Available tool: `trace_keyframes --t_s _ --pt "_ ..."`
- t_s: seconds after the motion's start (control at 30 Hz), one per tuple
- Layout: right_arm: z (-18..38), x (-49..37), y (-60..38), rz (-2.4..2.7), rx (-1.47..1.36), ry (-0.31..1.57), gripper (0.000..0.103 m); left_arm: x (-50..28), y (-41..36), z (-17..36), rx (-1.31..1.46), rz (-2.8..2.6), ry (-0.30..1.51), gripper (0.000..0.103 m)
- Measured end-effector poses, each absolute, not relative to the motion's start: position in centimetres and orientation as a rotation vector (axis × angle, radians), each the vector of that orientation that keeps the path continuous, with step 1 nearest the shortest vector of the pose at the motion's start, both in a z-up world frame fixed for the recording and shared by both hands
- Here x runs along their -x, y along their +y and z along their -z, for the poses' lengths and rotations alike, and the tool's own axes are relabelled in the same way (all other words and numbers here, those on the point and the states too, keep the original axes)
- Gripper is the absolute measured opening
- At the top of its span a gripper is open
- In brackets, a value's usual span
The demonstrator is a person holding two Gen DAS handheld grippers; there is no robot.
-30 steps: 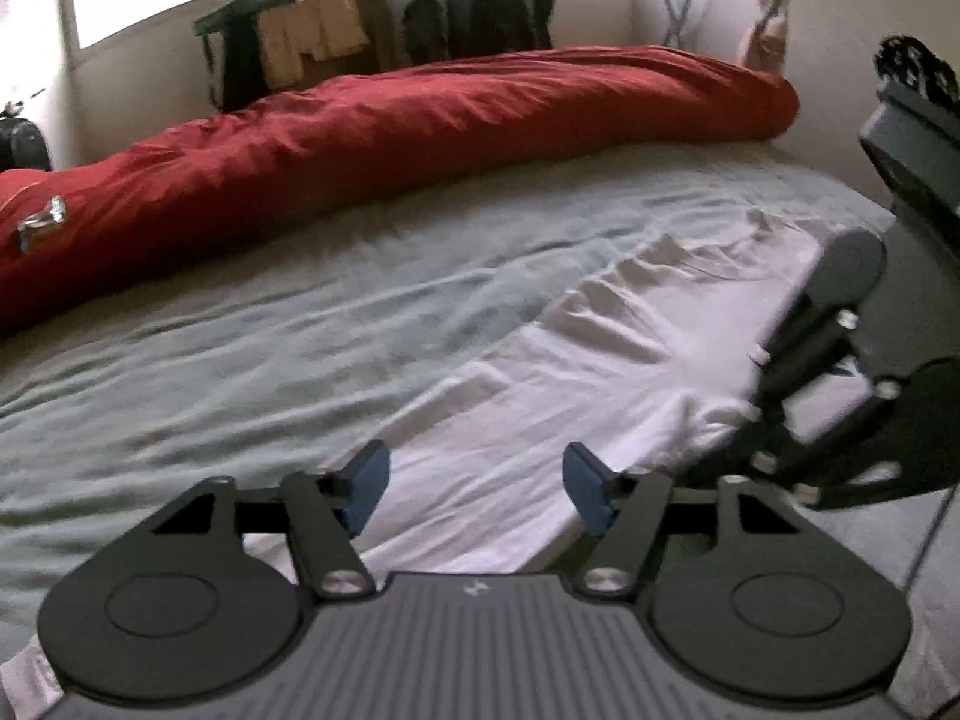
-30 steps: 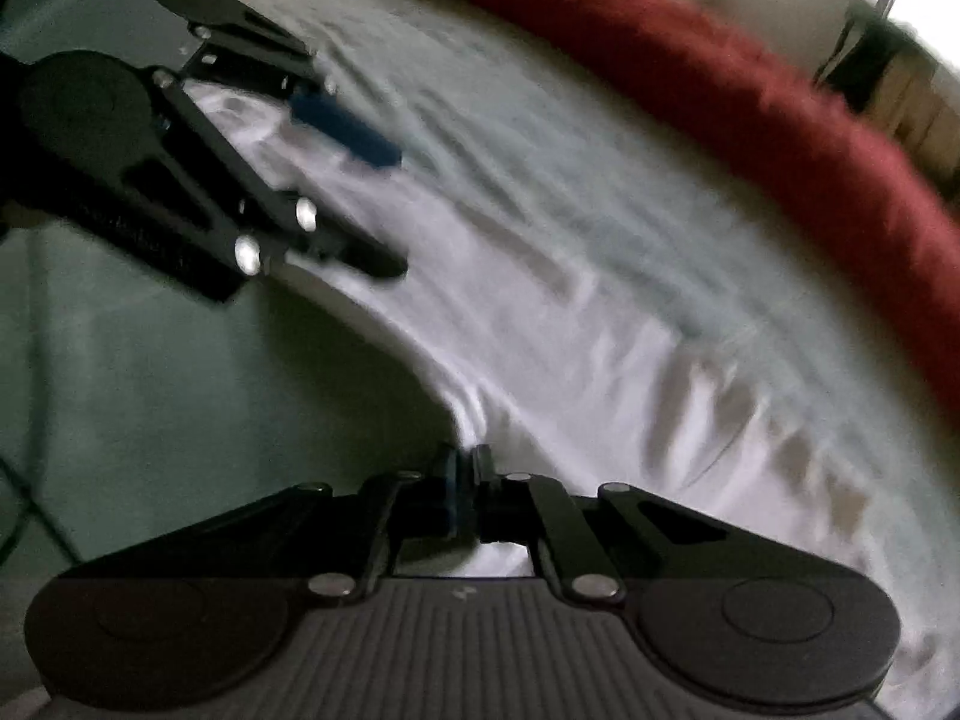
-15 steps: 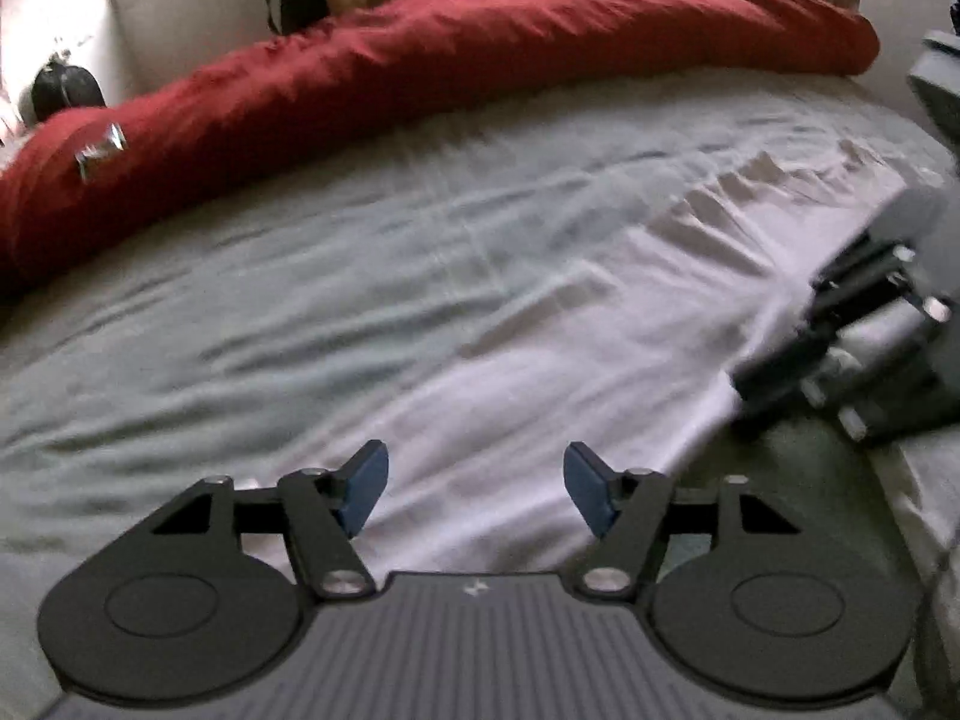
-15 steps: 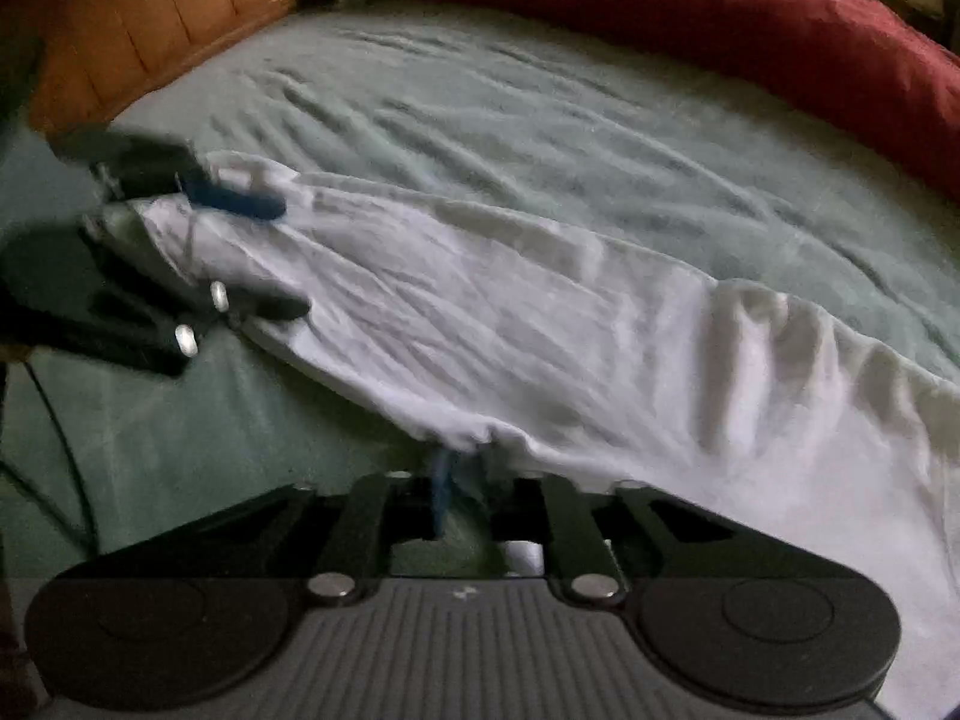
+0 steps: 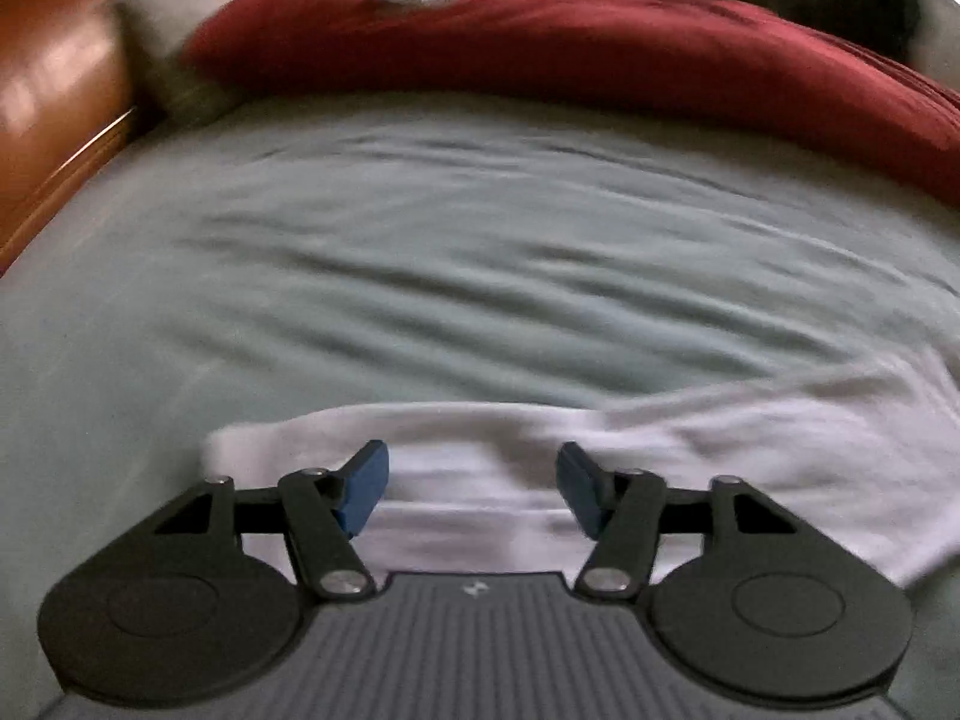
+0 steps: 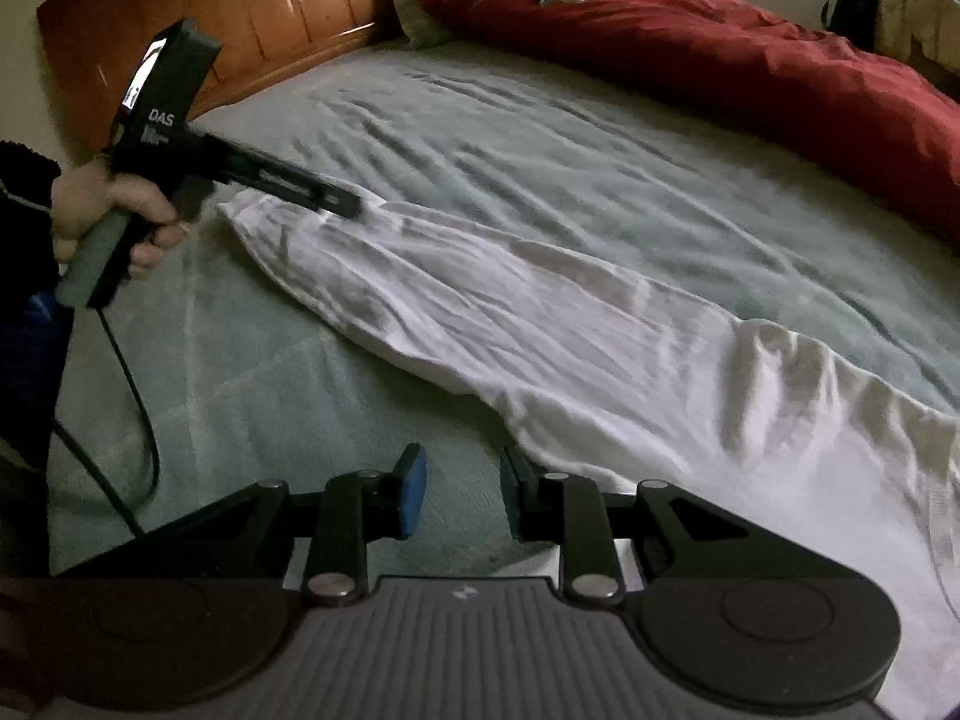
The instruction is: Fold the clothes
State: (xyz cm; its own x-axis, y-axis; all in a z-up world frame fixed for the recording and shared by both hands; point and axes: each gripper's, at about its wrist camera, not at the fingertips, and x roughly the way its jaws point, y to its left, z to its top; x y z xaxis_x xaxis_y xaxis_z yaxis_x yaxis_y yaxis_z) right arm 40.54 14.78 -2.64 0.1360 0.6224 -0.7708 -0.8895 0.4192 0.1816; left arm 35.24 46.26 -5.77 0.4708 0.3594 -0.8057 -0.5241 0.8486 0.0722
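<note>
Only the right wrist view shows us a hand (image 6: 111, 216) holding the left gripper (image 6: 345, 204) over the far end of the long, wrinkled white cotton garment (image 6: 540, 324), which lies along the creased grey-green bedsheet (image 6: 540, 138). Our right gripper (image 6: 462, 495) gapes narrowly over bare sheet beside the garment's edge. The blurred left view shows our left gripper's blue pads (image 5: 360, 489) spread wide above that white end, with the puffy red duvet (image 5: 600, 54) beyond.

A plain white garment (image 6: 540, 324) lies ahead of the right gripper's (image 6: 462, 495) blue-padded black fingers (image 6: 414, 492), on a pale grey-green bedsheet (image 6: 540, 150). Beyond it lies a deep red duvet (image 6: 750, 72), with an orange-brown wooden headboard (image 6: 240, 18) to the far left. The left gripper (image 5: 472, 486) is likewise black with blue pads (image 5: 363, 486).
</note>
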Motion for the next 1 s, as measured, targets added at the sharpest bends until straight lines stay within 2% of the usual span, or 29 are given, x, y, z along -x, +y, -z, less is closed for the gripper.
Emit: trace_keyframes --t_s 0.17,0.27,0.33,0.4,0.47,0.53,0.7,0.9,0.97,1.0 --pt "3.1 -41.3 15.0 -1.116 0.352 0.896 0.030 -35.1 45.1 5.6 0.308 -0.338 0.925 0.061" --pt "3.1 -41.4 15.5 -1.114 0.356 0.889 0.030 -36.8 42.9 7.3 0.205 -0.264 0.965 0.065" --pt "3.1 -41.4 15.9 -1.110 0.361 0.885 0.030 -38.0 42.8 8.7 0.094 -0.313 0.976 0.069" --pt "2.9 -41.4 16.0 -1.102 0.374 0.871 0.030 -38.4 44.5 9.1 0.104 -0.390 0.939 0.071" --pt "2.8 -41.4 16.1 -1.093 0.382 0.859 0.030 -38.9 46.2 9.0 0.132 -0.434 0.933 0.071" --pt "2.6 -41.6 15.9 -1.079 0.374 0.859 0.030 -38.9 46.5 8.0 0.160 -0.449 0.930 0.063" --pt "2.2 -41.8 15.3 -1.049 0.336 0.857 0.031 -36.2 44.6 5.8 0.187 -0.356 0.872 0.068" --pt "2.3 -42.5 15.5 -1.005 0.293 0.869 0.038 -32.9 46.0 8.5 0.108 -0.483 0.980 0.073" --pt "2.4 -42.9 15.7 -0.988 0.275 0.882 0.039 -32.4 47.6 7.9 0.156 -0.547 0.965 0.072" --pt "2.5 -43.0 15.8 -0.979 0.266 0.889 0.039 -32.3 47.7 7.5 0.157 -0.548 0.955 0.067"
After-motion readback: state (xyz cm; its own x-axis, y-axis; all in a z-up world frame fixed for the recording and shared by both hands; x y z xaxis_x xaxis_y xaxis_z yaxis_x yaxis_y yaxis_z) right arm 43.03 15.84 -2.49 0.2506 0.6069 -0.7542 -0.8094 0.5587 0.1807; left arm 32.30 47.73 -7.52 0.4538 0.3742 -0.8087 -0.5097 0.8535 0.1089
